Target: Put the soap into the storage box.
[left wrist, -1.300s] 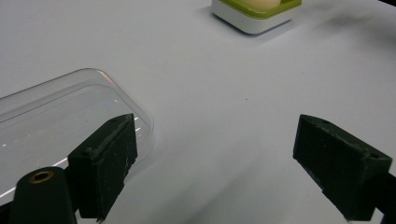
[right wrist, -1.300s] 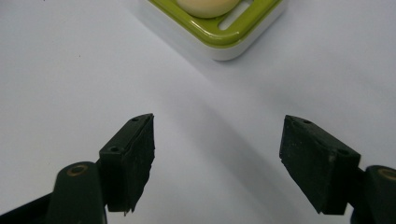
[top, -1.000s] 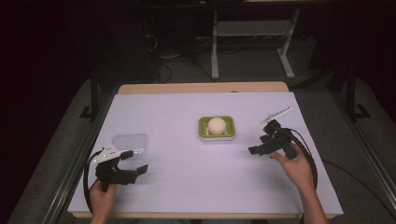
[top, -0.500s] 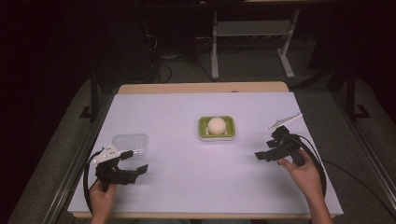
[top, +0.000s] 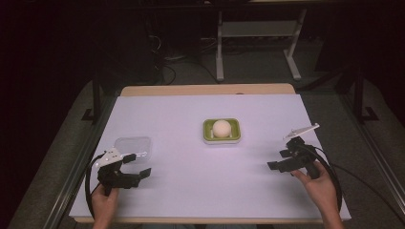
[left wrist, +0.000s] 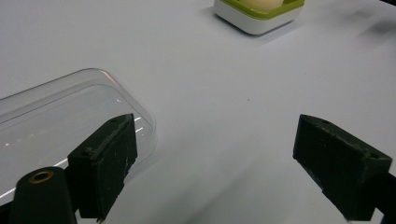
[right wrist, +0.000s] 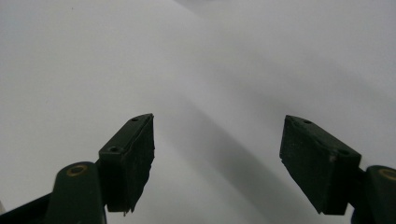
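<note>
At lower left of the high view, the left claw (top: 137, 164) gapes wide and empty, just below a clear plastic lid (top: 133, 145) on the white worktop (top: 191, 191). A green-rimmed dish (top: 221, 131) holding a pale ball (top: 220, 127) sits mid-frame. At right, the right claw (top: 281, 159) is wide, holding nothing.

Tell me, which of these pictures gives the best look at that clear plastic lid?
The left gripper view: the clear lid sits close up, its rounded rim and reflections plain, partly behind one jaw. The high view shows it whole but small and faint, beside the left gripper. The right gripper view looks at bare table.
</note>
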`<act>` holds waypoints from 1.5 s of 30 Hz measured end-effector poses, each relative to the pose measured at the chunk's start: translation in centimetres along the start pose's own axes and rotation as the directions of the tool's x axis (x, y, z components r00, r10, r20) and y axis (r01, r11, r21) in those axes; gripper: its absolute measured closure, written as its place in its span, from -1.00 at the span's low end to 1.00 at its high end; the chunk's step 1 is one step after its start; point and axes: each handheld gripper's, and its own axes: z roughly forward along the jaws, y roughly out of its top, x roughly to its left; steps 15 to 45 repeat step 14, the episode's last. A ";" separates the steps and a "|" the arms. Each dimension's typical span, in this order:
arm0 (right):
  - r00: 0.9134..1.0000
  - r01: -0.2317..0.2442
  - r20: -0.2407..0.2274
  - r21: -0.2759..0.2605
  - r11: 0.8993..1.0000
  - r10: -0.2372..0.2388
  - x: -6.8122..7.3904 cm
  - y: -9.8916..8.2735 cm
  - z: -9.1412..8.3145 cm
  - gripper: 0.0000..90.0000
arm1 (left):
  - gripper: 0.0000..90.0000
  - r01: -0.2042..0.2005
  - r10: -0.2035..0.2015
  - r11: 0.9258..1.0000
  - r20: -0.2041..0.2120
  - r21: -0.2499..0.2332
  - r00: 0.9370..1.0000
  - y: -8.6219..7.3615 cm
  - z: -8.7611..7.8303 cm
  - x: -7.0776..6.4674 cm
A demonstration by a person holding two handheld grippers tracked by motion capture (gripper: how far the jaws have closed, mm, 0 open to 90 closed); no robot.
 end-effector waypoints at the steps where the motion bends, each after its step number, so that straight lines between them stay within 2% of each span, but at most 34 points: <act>1: 1.000 0.001 0.002 0.002 1.000 -0.001 0.0 -0.2 0.0 -0.43 | -0.71 0.000 0.000 1.000 0.000 0.001 1.000 0.0 0.0 0.0; 8: 1.000 0.000 0.002 0.002 1.000 0.000 0.3 -1.6 -0.4 -0.45 | -0.71 0.002 -0.002 1.000 0.000 0.001 1.000 0.0 0.0 0.0; 14: 1.000 0.008 0.008 -0.032 0.999 -0.008 1.0 -3.1 -0.9 -0.52 | -0.71 -0.007 0.007 1.000 0.004 0.000 1.000 0.0 0.0 -0.2; 45: 1.000 0.008 0.008 -0.032 0.999 -0.008 1.0 -3.1 -0.9 -0.52 | -0.71 -0.007 0.007 1.000 0.004 0.000 1.000 0.0 0.0 -0.2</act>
